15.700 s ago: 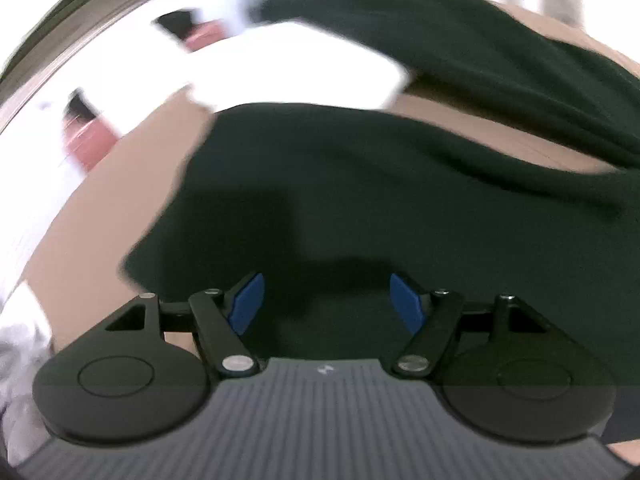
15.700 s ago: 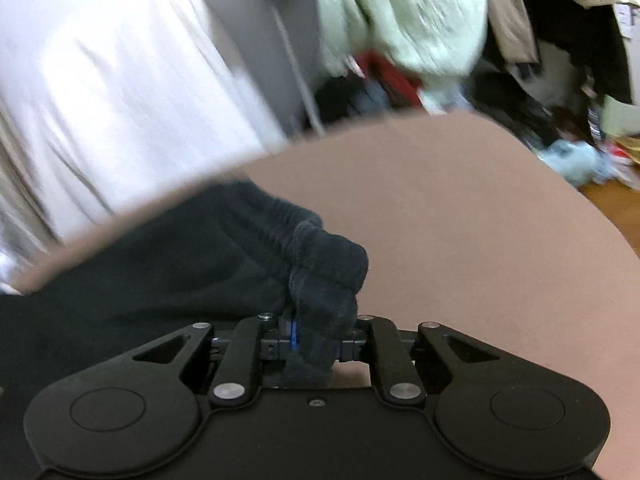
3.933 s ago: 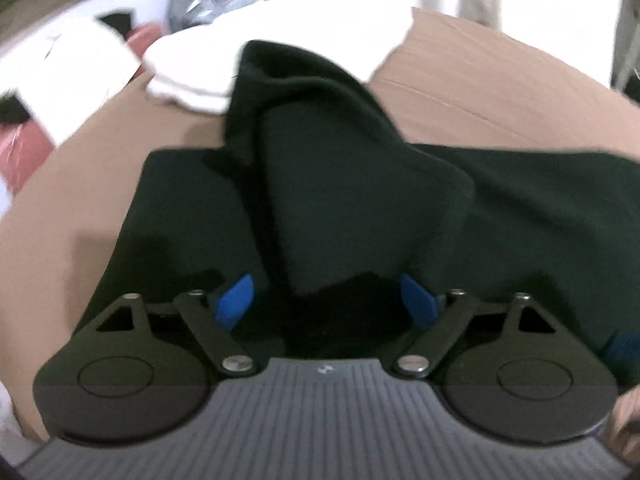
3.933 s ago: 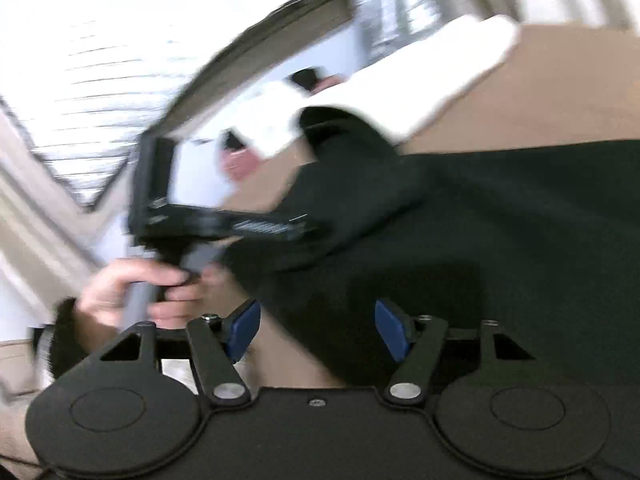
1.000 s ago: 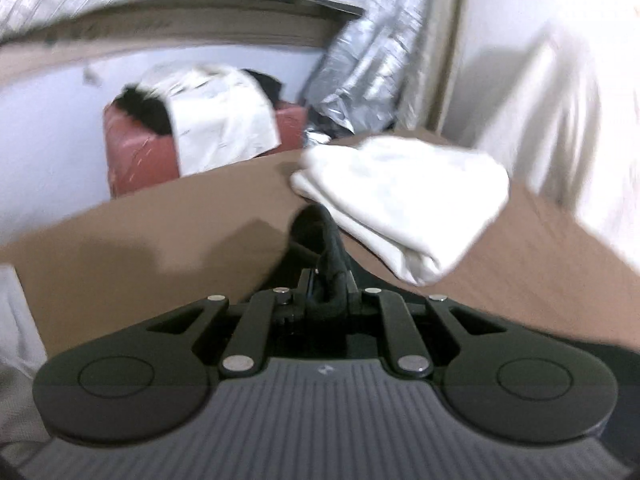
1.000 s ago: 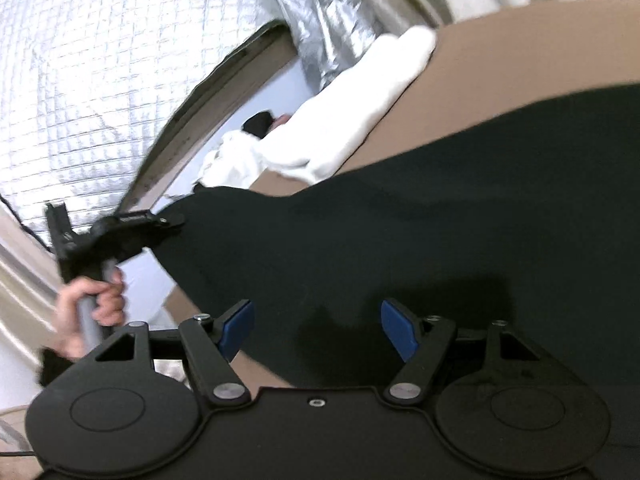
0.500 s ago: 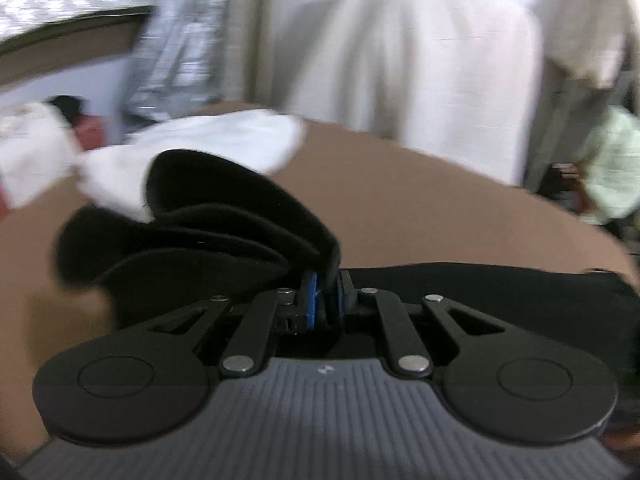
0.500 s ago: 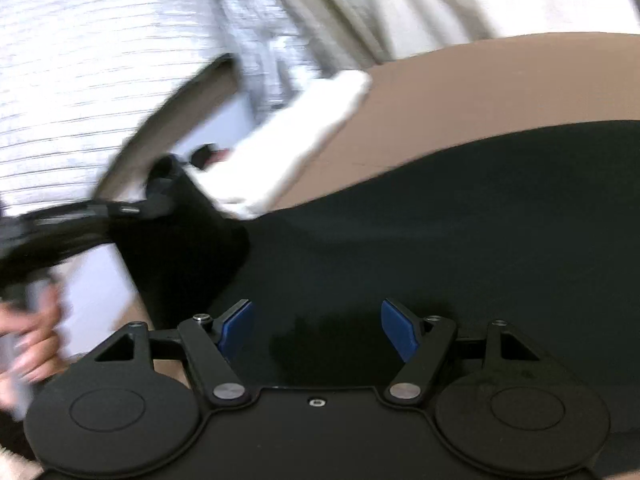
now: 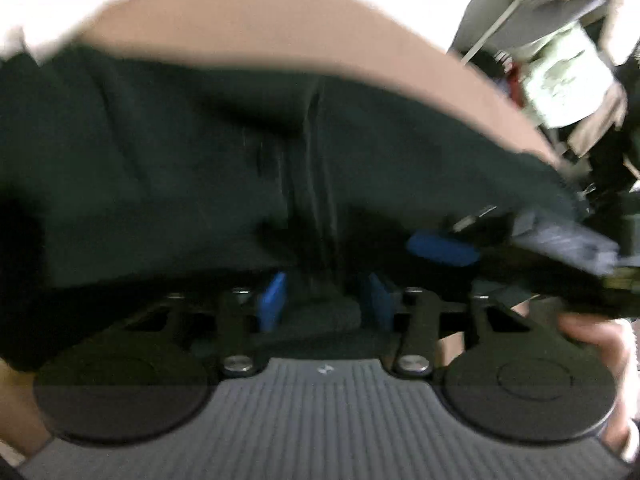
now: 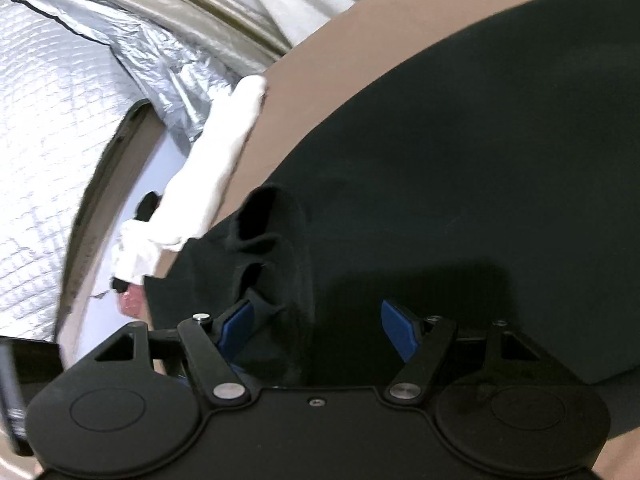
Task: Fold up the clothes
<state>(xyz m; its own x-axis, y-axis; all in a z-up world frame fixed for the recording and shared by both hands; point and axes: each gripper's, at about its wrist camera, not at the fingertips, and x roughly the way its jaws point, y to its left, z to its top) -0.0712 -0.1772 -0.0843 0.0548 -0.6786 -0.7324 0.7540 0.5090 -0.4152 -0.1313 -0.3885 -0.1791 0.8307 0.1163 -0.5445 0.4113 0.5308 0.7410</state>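
A dark green-black garment (image 9: 180, 168) lies spread over the brown table (image 9: 248, 28). In the left wrist view my left gripper (image 9: 324, 300) is open, its blue pads apart, with a fold of the garment lying between them. The right gripper (image 9: 440, 248) shows at the right of that view, held in a hand. In the right wrist view my right gripper (image 10: 320, 324) is open above the garment (image 10: 480, 160), with a bunched fold (image 10: 272, 240) by its left pad.
A folded white cloth (image 10: 216, 164) lies at the table's far edge next to silver foil insulation (image 10: 80, 92). Hanging clothes and clutter (image 9: 568, 68) stand beyond the table's right end. The left wrist view is blurred.
My left gripper carried the pinched fold across to the right over the garment and has opened, letting it go. The right gripper stayed open over the garment.
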